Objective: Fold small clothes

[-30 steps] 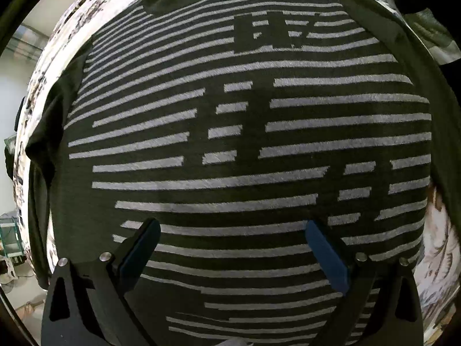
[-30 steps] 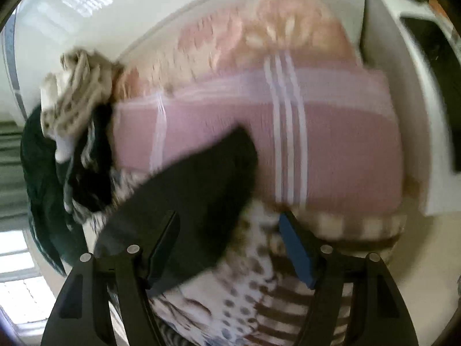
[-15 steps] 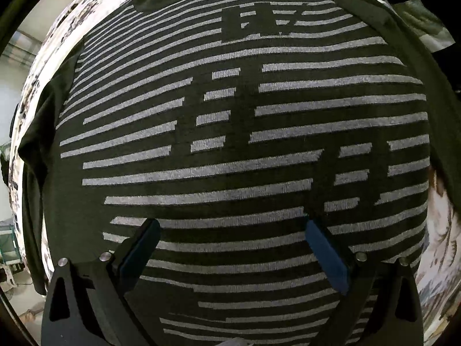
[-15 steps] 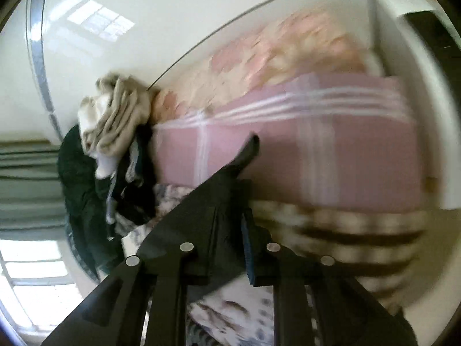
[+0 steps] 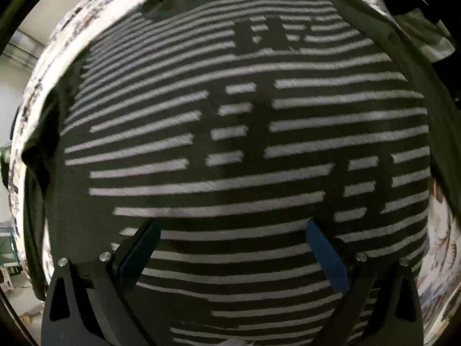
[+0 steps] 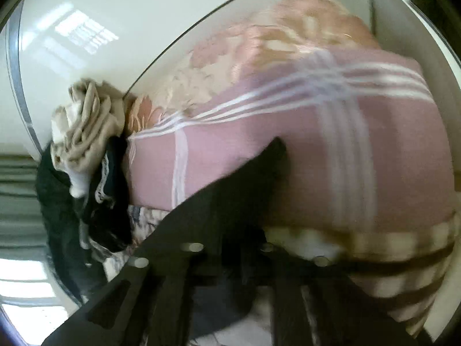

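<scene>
A black shirt with grey stripes [image 5: 245,115] lies spread flat on a patterned bedsheet [image 5: 440,253], collar at the top. My left gripper [image 5: 232,225] hovers over its lower part, pointing steeply down, open, with nothing between its blue pads [image 5: 325,253]. In the blurred right wrist view my right gripper [image 6: 230,250] has its jaws closing tight on a flap of black cloth [image 6: 245,196], which rises as a dark point above the fingers. Whether that flap is a sleeve or a corner of the shirt is hidden.
A folded pink blanket with white stripes [image 6: 317,158] and a floral quilt [image 6: 259,43] lie beyond the right gripper. A heap of beige and dark clothes [image 6: 86,132] sits at the left by a window. The bed edge runs along the left [image 5: 28,115].
The right gripper's jaws went from wide apart to closed on the black cloth and lifted it, the view tilting. The left gripper stayed open over the shirt, hardly moving.
</scene>
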A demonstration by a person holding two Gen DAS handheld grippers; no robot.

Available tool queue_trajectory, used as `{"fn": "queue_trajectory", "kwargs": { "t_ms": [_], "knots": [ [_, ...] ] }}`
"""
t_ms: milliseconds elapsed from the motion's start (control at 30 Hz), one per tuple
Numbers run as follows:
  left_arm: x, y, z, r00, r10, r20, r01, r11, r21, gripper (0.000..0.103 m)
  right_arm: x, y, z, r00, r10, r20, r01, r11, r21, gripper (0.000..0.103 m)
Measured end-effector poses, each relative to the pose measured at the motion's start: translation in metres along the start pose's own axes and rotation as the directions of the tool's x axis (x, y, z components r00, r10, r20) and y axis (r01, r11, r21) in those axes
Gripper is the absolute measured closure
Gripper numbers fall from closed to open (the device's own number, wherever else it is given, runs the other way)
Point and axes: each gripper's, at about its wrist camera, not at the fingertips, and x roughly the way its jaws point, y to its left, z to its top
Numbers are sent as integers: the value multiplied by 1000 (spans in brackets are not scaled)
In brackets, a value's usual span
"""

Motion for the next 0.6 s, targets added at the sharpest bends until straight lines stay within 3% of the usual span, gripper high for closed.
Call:
{"fn": "queue_trajectory", "kwargs": {
  "t_ms": [133, 300, 500, 600],
  "knots": [
    [-6, 23, -7, 1000, 13, 28, -12, 999, -48, 0, -23, 70, -21, 1000, -27, 15, 29, 977, -210, 94],
    [-23, 74, 1, 998, 53, 26, -49, 988, -144, 0, -56, 181, -99, 998, 34, -59, -56, 895, -443, 95],
    [-37, 157, -2, 994, 106, 10, -99, 954, -282, 0, -54, 315, -270, 961, 86, -265, -243, 722, -647, 95],
    [-41, 206, -8, 991, 131, 14, -118, 931, -346, 0, -20, 362, -394, 926, 32, -376, -320, 596, -736, 95]
  ]
}}
